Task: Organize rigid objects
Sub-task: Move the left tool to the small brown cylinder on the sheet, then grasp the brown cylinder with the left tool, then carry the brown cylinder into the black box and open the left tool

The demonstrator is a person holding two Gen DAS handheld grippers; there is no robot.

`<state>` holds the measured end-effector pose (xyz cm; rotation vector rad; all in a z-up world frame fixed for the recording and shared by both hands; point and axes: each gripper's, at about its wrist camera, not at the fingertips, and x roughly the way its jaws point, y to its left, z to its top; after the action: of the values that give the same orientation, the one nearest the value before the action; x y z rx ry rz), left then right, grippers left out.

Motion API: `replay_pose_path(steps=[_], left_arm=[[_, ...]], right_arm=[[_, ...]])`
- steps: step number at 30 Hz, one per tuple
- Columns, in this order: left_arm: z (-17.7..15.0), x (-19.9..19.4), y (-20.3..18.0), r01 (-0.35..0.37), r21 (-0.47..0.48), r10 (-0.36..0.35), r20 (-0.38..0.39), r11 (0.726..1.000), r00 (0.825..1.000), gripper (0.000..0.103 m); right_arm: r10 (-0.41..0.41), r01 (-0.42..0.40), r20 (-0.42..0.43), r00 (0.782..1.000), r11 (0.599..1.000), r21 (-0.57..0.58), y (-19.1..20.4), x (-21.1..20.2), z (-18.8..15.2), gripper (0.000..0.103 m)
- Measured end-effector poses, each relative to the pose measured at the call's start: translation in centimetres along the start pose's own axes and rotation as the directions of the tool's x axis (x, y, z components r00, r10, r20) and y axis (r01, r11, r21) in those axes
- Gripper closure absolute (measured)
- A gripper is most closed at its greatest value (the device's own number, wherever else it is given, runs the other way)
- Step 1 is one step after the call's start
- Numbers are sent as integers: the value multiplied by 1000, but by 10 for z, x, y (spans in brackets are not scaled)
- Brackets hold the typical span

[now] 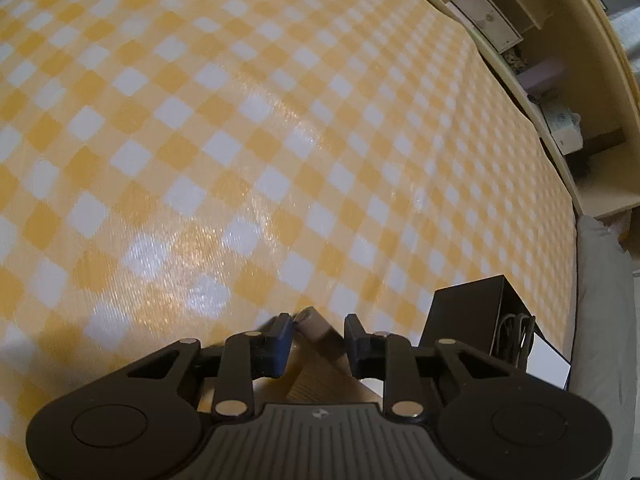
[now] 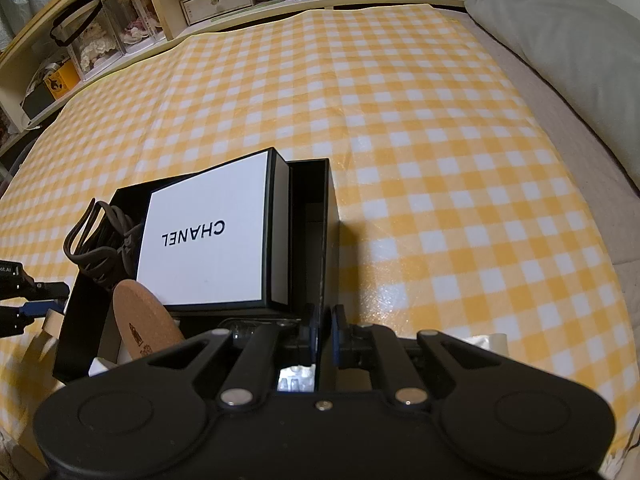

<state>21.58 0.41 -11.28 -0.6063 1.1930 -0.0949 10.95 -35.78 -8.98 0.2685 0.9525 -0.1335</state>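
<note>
While the right gripper [image 2: 325, 322] pinches the black box [image 2: 316, 216] wall, jaws nearly together on it, the left gripper [image 1: 318, 334], jaws apart, straddles a tan block [image 1: 320, 334], possibly wood. Coaster [image 2: 142, 320], cables [image 2: 102, 236] and white lid [image 2: 208, 232] already sit inside; block remains out on the checkered cloth [image 2: 420, 140].

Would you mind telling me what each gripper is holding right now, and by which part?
The right gripper is shut on the black box, pinching its right side wall near the front corner. The left gripper has a tan wooden piece between its open fingers; no grip is evident.
</note>
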Motion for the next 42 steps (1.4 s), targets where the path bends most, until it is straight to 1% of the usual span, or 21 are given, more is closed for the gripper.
replay_pose_path(steps=[1, 3, 5, 8, 9, 11, 12, 16, 19, 21, 22, 25, 26, 30, 32, 36, 39, 41, 42], left_arm=[[-1, 1, 1, 0, -27, 0, -1, 1000, 1000, 70], [-1, 2, 0, -2, -66, 2, 3, 998, 1000, 69], [0, 2, -1, -10, -76, 10, -1, 997, 1000, 68], [-1, 2, 0, -19, -118, 14, -44, 993, 999, 68], [-2, 3, 0, -18, -126, 11, -58, 992, 998, 70], [-4, 4, -1, -23, -123, 15, -58, 992, 998, 71], [-3, 4, -1, -19, -125, 13, -51, 992, 999, 74], [0, 9, 1, 10, -137, -15, -32, 991, 999, 78], [1, 5, -2, 19, -103, -19, 2, 995, 1000, 81], [3, -2, -9, 18, -56, -16, 41, 998, 999, 84], [4, -6, -13, 23, -29, -21, 62, 999, 998, 86], [5, -24, -31, 37, 77, -46, 120, 996, 992, 88], [3, -29, -37, 39, 114, -55, 139, 993, 989, 88], [-4, -45, -51, 53, 196, -86, 165, 979, 982, 88], [-9, -54, -59, 46, 254, -96, 186, 966, 978, 88], [-23, -76, -73, 78, 352, -154, 193, 933, 969, 89], [-38, -91, -87, 91, 446, -194, 192, 891, 962, 89], [-51, -100, -93, 97, 508, -221, 189, 856, 957, 89], [-58, -103, -99, 99, 543, -234, 185, 834, 954, 89]], right_arm=[[-1, 1, 0, 1000, 1000, -1, 0, 0, 0, 95], [-2, 2, 0, 1000, 1000, -3, 0, 1, 0, 95], [-4, 4, 0, 1000, 1000, -5, -1, 2, 1, 95], [-4, 4, 1, 1000, 1000, -5, 0, 2, 1, 95], [-4, 4, 1, 1000, 1000, -5, 0, 2, 1, 95], [-5, 5, 1, 1000, 1000, -6, 0, 2, 1, 95], [-6, 6, 1, 1000, 1000, -6, 0, 2, 1, 95], [-7, 7, 2, 1000, 1000, -6, -1, 3, 2, 95], [-7, 7, 2, 1000, 1000, -6, -1, 4, 2, 95], [-7, 7, 2, 1000, 1000, -6, -2, 5, 2, 95], [-7, 7, 2, 1000, 1000, -6, -1, 4, 2, 95], [-8, 8, 2, 1000, 1000, -7, -1, 4, 2, 95], [-8, 8, 2, 1000, 1000, -7, -1, 4, 2, 95], [-8, 8, 3, 1000, 1000, -7, -2, 4, 4, 95], [-8, 8, 3, 1000, 1000, -7, -2, 5, 4, 95], [-8, 8, 3, 1000, 1000, -8, -1, 5, 4, 95], [-8, 8, 3, 1000, 1000, -7, -3, 5, 4, 95], [-9, 9, 3, 1000, 1000, -8, -1, 5, 3, 95], [-10, 10, 5, 1000, 1000, -8, -1, 5, 3, 95]])
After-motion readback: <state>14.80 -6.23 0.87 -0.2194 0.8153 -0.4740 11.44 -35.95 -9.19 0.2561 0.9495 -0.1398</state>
